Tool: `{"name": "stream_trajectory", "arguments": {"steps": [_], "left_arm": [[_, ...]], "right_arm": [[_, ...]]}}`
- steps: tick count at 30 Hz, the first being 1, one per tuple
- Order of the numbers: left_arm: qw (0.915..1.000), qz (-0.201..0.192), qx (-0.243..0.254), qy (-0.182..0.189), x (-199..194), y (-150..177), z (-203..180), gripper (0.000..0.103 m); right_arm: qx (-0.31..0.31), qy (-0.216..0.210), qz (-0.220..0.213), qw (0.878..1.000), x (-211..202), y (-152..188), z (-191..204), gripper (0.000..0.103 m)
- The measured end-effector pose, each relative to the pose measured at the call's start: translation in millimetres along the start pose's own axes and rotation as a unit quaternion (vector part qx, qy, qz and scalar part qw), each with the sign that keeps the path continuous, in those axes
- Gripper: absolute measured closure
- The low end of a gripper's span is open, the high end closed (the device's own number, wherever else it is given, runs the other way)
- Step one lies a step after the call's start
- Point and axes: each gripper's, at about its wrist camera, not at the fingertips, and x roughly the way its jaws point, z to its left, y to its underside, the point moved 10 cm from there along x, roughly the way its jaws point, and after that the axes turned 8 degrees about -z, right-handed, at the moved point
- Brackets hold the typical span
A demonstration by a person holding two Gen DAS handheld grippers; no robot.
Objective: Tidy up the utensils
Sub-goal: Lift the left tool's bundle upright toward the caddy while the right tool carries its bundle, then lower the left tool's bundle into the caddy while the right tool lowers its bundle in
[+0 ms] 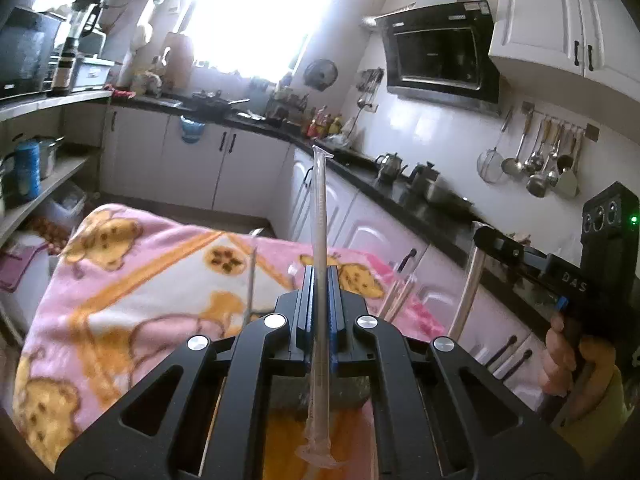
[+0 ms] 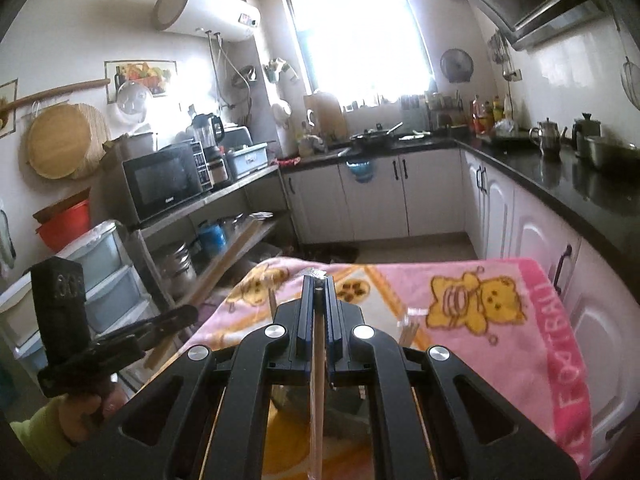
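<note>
My left gripper point(image 1: 320, 270) is shut on a long clear plastic utensil point(image 1: 320, 208). It runs between the blue pads, and its tip sticks out well past the fingertips. My right gripper point(image 2: 319, 280) is shut on a thin wooden stick point(image 2: 318, 360), whose end reaches the fingertips. In the left wrist view the right gripper point(image 1: 486, 236) is at the right edge, with the wooden stick point(image 1: 466, 284) hanging down from it. The right wrist view shows the left gripper point(image 2: 176, 316) low on the left, in a hand. A clear glass holder point(image 2: 410, 326) with sticks stands on the table.
A pink bear-print blanket point(image 1: 132, 300) covers the table below both grippers. A thin metal utensil point(image 1: 252, 280) stands upright near the left gripper. A black countertop point(image 2: 560, 176) with kettles runs along the right. Open shelves point(image 2: 240, 192) with a microwave are on the left.
</note>
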Motion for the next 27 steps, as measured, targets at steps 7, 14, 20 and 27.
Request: {"name": "stream_trajectory", "arguments": {"steps": [7,14,20,27], "left_arm": [[0.9995,-0.015,-0.005,0.026,37,-6,-8,0.102],[0.9989,-0.028,-0.005,0.038,75,5,-11,0.102],[0.9984,-0.039,0.0,0.041,93,19,-7,0.102],[0.9974,-0.056,0.012,0.044,94,33,-6,0.102]], "right_arm": [[-0.002,0.002,-0.017,1.0,14,-17,-8,0.098],[0.007,0.014,-0.04,0.999,30,-27,-25,0.098],[-0.014,0.027,-0.052,0.998,44,-26,-32,0.098],[-0.023,0.027,-0.05,0.998,59,-8,-41,0.098]]}}
